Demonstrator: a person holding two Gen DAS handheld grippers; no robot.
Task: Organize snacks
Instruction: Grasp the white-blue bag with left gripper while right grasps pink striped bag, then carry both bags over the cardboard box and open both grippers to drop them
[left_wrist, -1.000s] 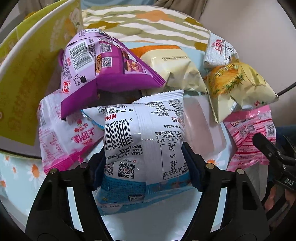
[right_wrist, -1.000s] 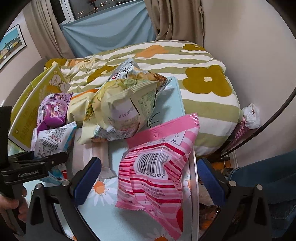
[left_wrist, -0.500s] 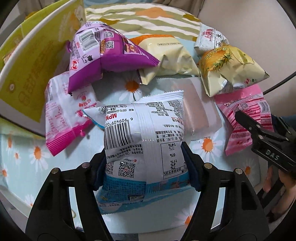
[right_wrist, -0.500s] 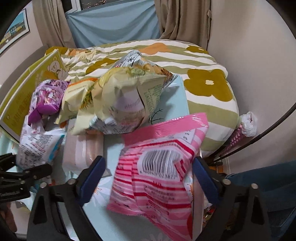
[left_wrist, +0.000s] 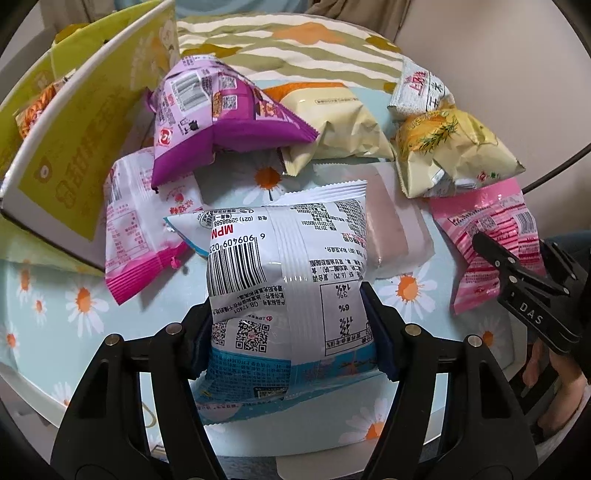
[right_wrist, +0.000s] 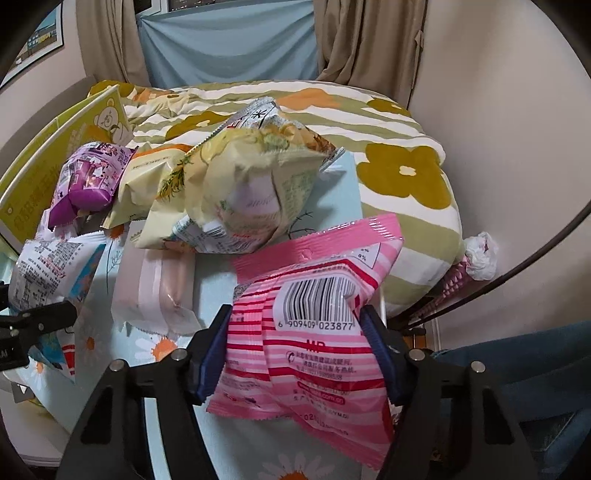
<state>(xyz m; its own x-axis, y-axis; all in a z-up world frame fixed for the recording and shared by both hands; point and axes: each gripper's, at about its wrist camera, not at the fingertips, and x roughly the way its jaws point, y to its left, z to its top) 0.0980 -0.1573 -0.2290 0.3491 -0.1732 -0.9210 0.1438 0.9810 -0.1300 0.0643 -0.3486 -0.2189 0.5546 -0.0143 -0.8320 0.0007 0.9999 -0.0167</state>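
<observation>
Daisy-print tabletop (left_wrist: 66, 325) beside bed. Left gripper (left_wrist: 288, 332) closing, pads pressing white-blue foil snack packet (left_wrist: 284, 280), low on tabletop. Right gripper (right_wrist: 295, 347) closing on pink striped packet (right_wrist: 314, 325) near table edge. Likely light, puffy, slippery; grip mid-body gently.

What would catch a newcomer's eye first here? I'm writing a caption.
Two gripped snack packs: the left gripper is closing on a white-and-blue packet, the right gripper on a pink striped packet. Behind them, purple and yellow bags crowd the daisy-print table.
</observation>
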